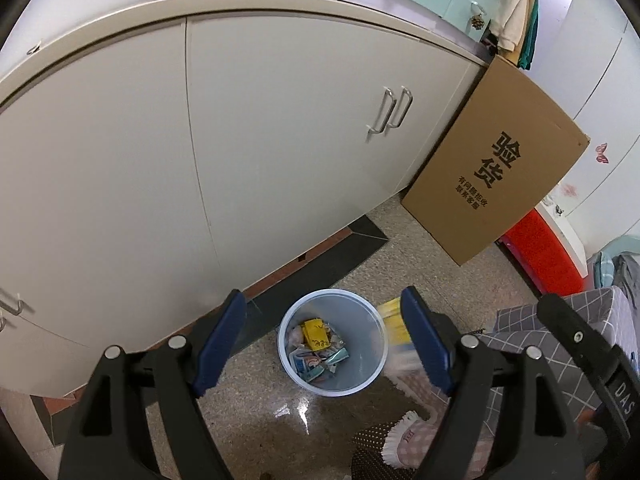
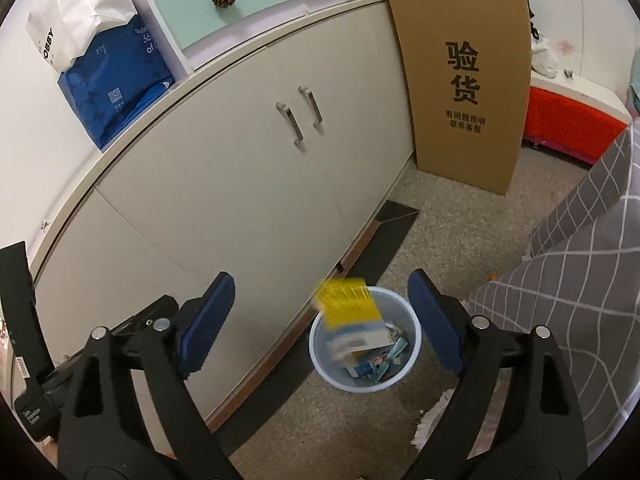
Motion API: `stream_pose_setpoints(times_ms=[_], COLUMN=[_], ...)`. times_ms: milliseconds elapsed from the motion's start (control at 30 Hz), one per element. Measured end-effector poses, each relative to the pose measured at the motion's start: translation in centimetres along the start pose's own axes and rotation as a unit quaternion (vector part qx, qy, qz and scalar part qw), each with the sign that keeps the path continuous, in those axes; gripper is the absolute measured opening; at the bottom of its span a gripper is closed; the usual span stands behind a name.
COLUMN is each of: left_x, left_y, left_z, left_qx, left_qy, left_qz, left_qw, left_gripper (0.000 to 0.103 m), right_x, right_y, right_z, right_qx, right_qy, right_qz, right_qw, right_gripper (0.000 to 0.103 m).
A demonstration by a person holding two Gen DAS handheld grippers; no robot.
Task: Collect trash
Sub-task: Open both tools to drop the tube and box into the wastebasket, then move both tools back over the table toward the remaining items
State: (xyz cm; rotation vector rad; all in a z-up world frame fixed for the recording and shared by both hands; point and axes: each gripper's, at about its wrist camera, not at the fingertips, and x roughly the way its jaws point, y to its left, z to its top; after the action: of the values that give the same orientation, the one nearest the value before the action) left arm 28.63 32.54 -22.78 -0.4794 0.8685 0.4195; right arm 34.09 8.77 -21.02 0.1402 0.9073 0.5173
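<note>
Left gripper (image 1: 322,344): held above the floor, jaws spread wide, nothing between them; judged to be parked over the bin as a waiting hand.

Right gripper (image 2: 320,328): likewise held high, jaws wide apart and empty. A yellow packet (image 2: 348,310) is seen blurred in mid-air between the fingers and the bin's rim, touched by neither; it is judged to be dropping in.

Bin (image 2: 324,368): pale blue, round, stood on the speckled floor (image 2: 460,240) just beside the cabinet's lower edge, so that trash falls straight in. Wrappers (image 1: 316,344) are already heaped at its bottom.

Checked grey cloth (image 2: 580,280): hung at the right, near the bin; a fringed mat (image 1: 400,436) is laid below it.

Cabinet (image 2: 240,184): white doors shut.

Cardboard sheet (image 2: 464,80): leaned against the cabinet's far end, well apart from the bin; nothing is seen blocking the drop.
</note>
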Motion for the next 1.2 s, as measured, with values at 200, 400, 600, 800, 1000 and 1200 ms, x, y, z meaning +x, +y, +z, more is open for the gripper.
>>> stream_pose_setpoints(times_ms=[200,400,600,800,1000,1200], left_x=[-1.0,-3.7,-6.6,-9.5,-11.9,-13.2], left_y=[-1.1,-3.4,-6.3,-12.0,-20.7,-29.9], left_z=[-0.5,-1.3,-2.5,-4.8,-9.0,-13.3], left_qx=[0.012,0.033,0.052,0.096,0.167,0.228], left_qy=[0.001,-0.013,-0.025,-0.037,-0.029,-0.011], left_qz=[-0.015,-0.029,-0.05,-0.073,-0.115,-0.157], left_qw=[0.9998,0.9989,0.9971,0.992,0.9788,0.961], left_gripper=[0.078,0.079,0.079,0.081,0.081,0.082], right_x=[-1.3,-4.4,-9.0,-14.7,-21.9,-28.6], right_y=[-0.6,-2.2,-4.4,-7.9,-14.4,-23.8], right_z=[-0.7,-0.9,-1.2,-1.6,-2.9,-4.8], right_qx=[0.005,0.016,0.031,0.037,0.044,0.114], right_qy=[0.007,-0.011,-0.04,-0.082,-0.133,-0.162], right_qz=[-0.016,-0.025,-0.025,-0.037,-0.091,-0.137], right_qw=[1.0,1.0,0.998,0.995,0.986,0.971], right_gripper=[0.088,0.089,0.089,0.09,0.091,0.091])
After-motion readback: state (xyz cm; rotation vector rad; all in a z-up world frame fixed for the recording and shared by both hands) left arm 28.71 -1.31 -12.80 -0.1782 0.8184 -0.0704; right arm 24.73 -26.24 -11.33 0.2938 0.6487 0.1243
